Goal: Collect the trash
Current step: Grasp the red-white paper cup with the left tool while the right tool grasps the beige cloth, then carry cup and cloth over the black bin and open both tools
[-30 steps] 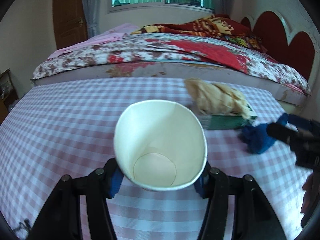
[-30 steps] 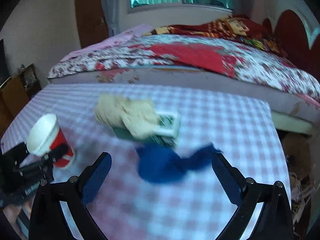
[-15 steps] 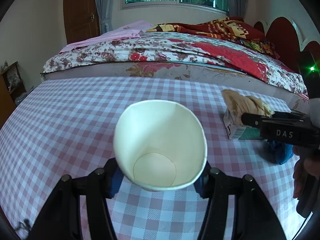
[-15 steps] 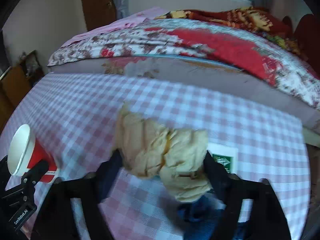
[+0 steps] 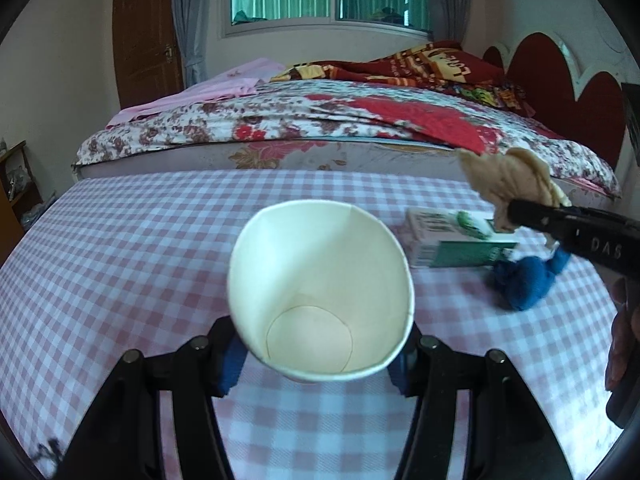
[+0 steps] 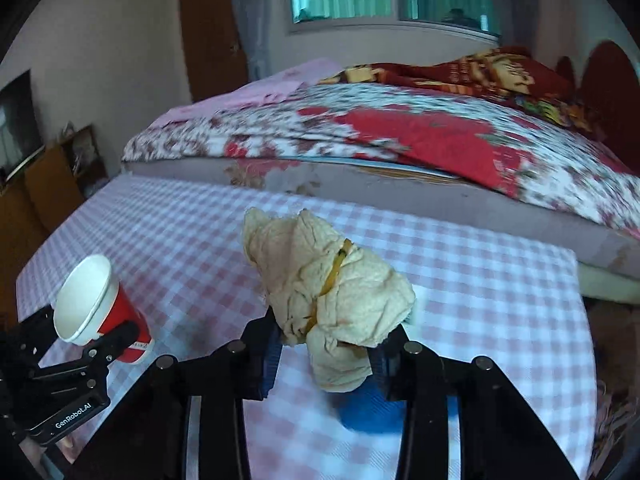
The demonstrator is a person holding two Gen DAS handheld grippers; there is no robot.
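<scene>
- Left gripper (image 5: 320, 356): jaws pinching a paper cup (image 5: 320, 296), white inside, red outside, mouth tilted away, above the near checked tabletop (image 5: 120, 256)
- Right gripper (image 6: 326, 348): jaws just closing, now pinching a crumpled beige paper wad (image 6: 332, 292) bound by a yellow rubber band, lifted clear
- Green-and-white carton (image 5: 452, 236) and blue cloth (image 5: 524, 280): far right on tabletop, touching

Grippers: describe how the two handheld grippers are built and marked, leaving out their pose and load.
The left gripper and the right gripper are each matte black, with two angular linkage arms joined by round silver bolts and blue-padded fingers. White lettering on the left one's body reads GenRobot.AI; the right's side shows DAS.
</scene>
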